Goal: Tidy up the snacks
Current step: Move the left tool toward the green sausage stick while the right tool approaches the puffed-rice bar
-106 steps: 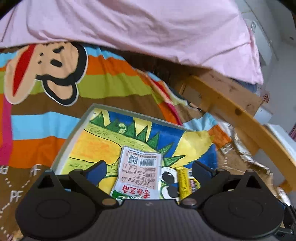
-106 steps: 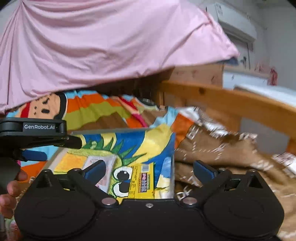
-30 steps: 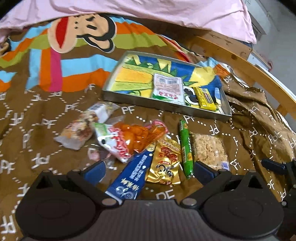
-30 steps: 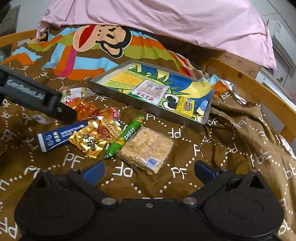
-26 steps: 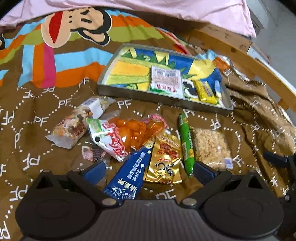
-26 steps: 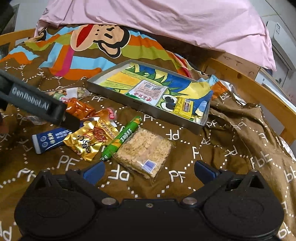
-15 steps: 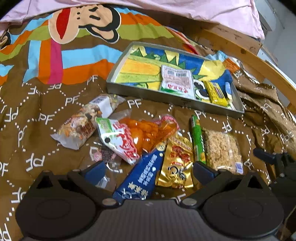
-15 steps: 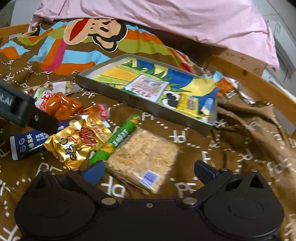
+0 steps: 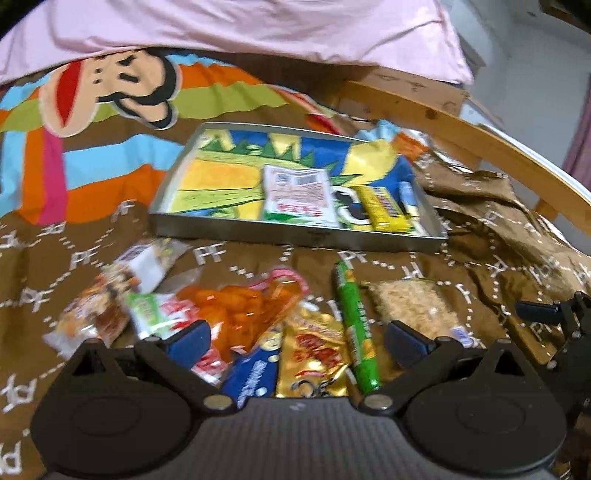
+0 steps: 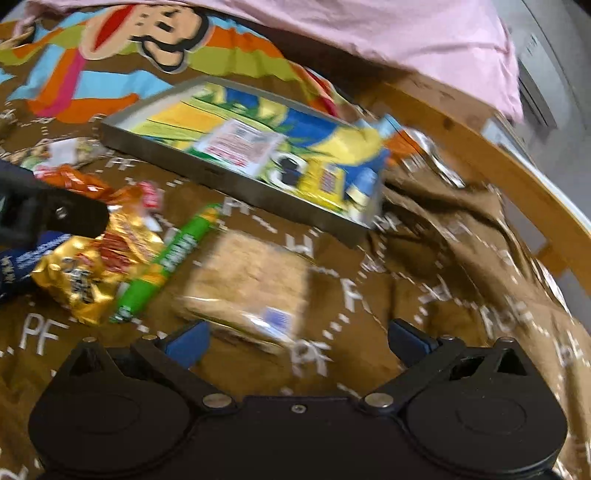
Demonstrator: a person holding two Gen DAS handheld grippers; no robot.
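Note:
A metal tray [image 9: 295,236] [image 10: 236,184] with a cartoon liner lies on the brown blanket. It holds a white packet [image 9: 299,195] and a yellow bar [image 9: 384,206]. In front of it lie loose snacks: a green stick [image 9: 356,332] [image 10: 166,258], a clear-wrapped cereal block [image 9: 413,310] [image 10: 251,284], a gold packet [image 9: 314,358] [image 10: 92,269], a blue packet [image 9: 255,373], an orange bag [image 9: 236,314] and a nut bar [image 9: 99,310]. My left gripper [image 9: 295,339] is open and empty, low over the gold and blue packets. My right gripper [image 10: 295,339] is open and empty, close over the cereal block.
A pink quilt [image 9: 236,33] lies behind the tray. A wooden bed rail [image 9: 498,147] [image 10: 517,184] runs along the right. The blanket is rumpled [image 10: 461,240] right of the tray. The other gripper shows at the view edges [image 9: 561,325] [image 10: 44,218].
Both grippers have come back from over the tray and dropped lower toward the loose snacks. The right gripper closed in on the cereal block. Both stayed open.

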